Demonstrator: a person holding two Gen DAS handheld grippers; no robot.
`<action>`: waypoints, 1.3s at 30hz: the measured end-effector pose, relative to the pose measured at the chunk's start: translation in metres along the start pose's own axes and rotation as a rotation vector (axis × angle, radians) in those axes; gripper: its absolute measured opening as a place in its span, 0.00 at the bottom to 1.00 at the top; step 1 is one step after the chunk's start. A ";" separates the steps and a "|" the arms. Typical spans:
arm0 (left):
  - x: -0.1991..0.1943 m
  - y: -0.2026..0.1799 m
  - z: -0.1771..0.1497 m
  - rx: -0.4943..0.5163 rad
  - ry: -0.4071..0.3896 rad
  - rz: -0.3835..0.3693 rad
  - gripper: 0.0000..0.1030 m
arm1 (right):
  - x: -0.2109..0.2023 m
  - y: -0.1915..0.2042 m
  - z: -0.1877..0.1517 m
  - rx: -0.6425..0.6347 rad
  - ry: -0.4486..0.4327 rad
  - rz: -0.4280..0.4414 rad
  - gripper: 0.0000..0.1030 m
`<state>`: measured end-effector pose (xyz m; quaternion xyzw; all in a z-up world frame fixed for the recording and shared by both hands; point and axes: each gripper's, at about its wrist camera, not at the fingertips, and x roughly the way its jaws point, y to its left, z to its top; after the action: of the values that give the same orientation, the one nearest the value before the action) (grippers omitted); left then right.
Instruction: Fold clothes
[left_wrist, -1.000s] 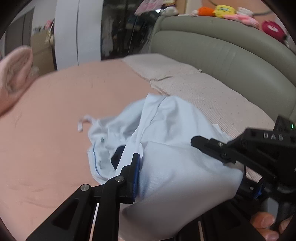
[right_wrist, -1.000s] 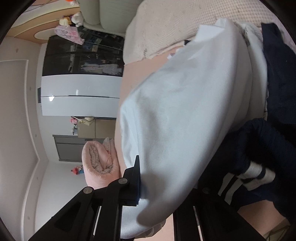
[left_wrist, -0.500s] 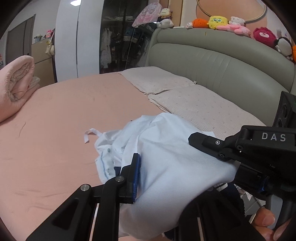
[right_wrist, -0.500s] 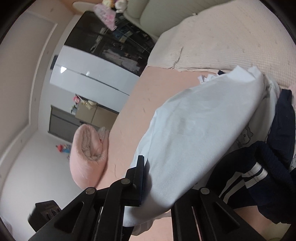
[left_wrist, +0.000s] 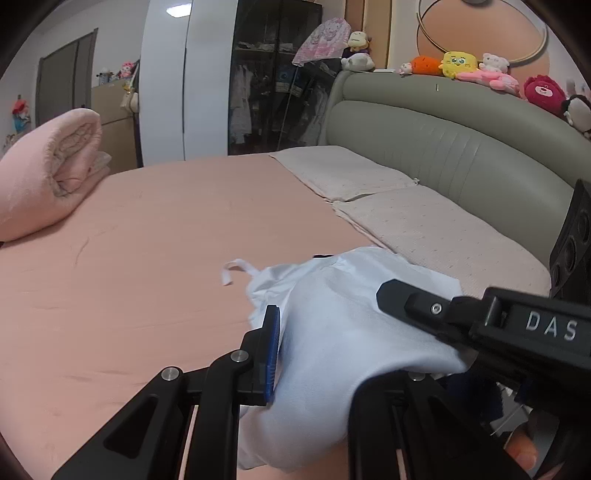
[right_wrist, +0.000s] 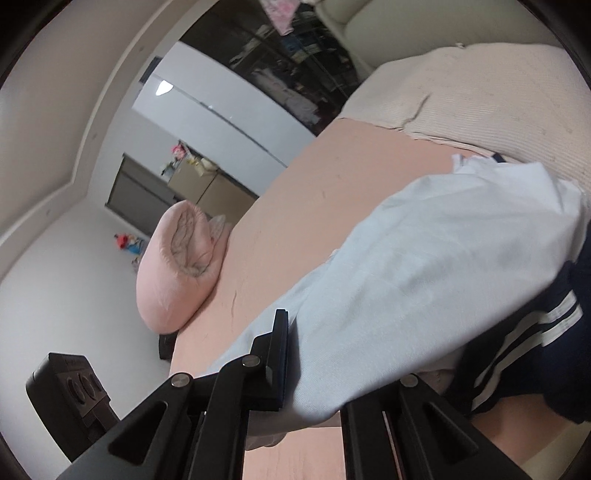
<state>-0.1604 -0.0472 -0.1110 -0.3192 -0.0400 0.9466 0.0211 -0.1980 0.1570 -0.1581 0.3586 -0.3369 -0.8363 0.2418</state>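
the bed (left_wrist: 155, 258), under a peach sheet, fills most of both views and is the landmark here. along its far side runs a grey-green padded headboard (left_wrist: 461, 147) with a row of plush toys (left_wrist: 465, 68) on top, and two beige pillows (left_wrist: 424, 221) lie flat on the bed against it. a rolled pink blanket (left_wrist: 48, 170) sits at the bed's far left edge. the pale blue-white garment (left_wrist: 343, 332) is at the near side of the bed, in front of the pillows, bunched and partly lifted off the sheet, with a loose white strip trailing on the bed beside it. a navy garment with white stripes (right_wrist: 524, 343) lies on the bed under and beside it. the left gripper (left_wrist: 314, 354) has its jaws nearly closed, pinching a fold of the pale garment. the right gripper (right_wrist: 314, 365) likewise has its jaws almost together on the same cloth, close beside the left one.
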 end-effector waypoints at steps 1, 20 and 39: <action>-0.001 0.005 -0.003 0.003 0.007 0.005 0.13 | 0.001 0.003 -0.004 -0.004 0.005 0.003 0.06; -0.056 0.077 -0.053 -0.067 0.039 0.091 0.13 | 0.023 0.083 -0.083 -0.145 0.102 -0.012 0.06; -0.070 0.162 -0.075 -0.237 0.074 0.249 0.13 | 0.090 0.168 -0.153 -0.334 0.240 -0.007 0.06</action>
<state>-0.0620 -0.2089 -0.1426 -0.3565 -0.1109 0.9182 -0.1325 -0.1101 -0.0711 -0.1529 0.4118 -0.1612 -0.8327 0.3334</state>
